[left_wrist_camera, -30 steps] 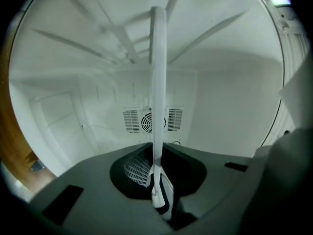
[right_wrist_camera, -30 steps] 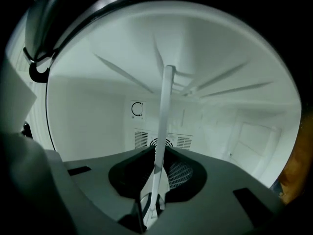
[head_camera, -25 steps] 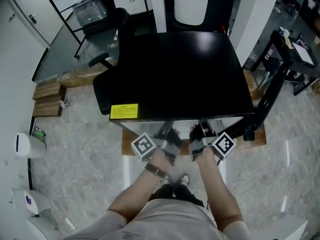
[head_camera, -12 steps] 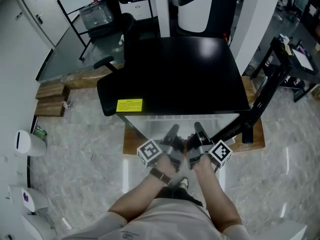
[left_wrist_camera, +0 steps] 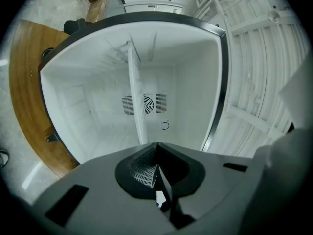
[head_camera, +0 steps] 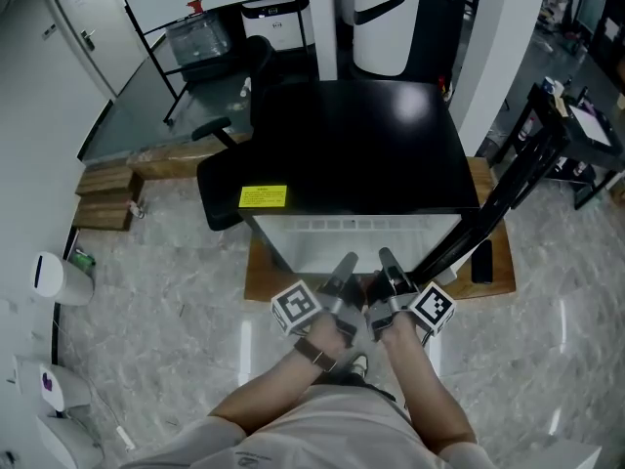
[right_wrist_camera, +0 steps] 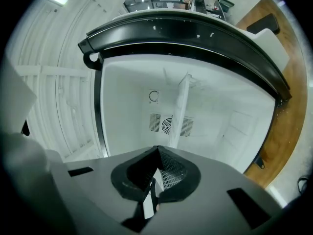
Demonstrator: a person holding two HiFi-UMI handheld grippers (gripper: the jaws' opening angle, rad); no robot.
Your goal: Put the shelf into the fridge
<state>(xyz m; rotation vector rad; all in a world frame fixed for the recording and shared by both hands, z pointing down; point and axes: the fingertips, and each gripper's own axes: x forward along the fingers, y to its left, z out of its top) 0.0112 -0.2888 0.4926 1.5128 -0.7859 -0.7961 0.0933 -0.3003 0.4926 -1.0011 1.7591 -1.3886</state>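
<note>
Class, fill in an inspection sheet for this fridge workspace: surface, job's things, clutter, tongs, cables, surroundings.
Surface: marbled floor; wooden platform under the fridge.
Job's things: fridge door open; shelf seen edge-on, reaching into the cavity.
Clutter: wooden blocks; office chair beside the fridge.
Tongs: left tongs and right tongs both shut on the shelf's near edge.
Cables: nothing seen.
Surroundings: clear bin on a rack; black stand at right.

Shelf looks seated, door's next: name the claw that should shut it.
Right, probably. The shelf sits inside the fridge, and the open door hangs on the person's right, beside the right claw; the left claw would have to cross over. Both claws are shut.
</note>
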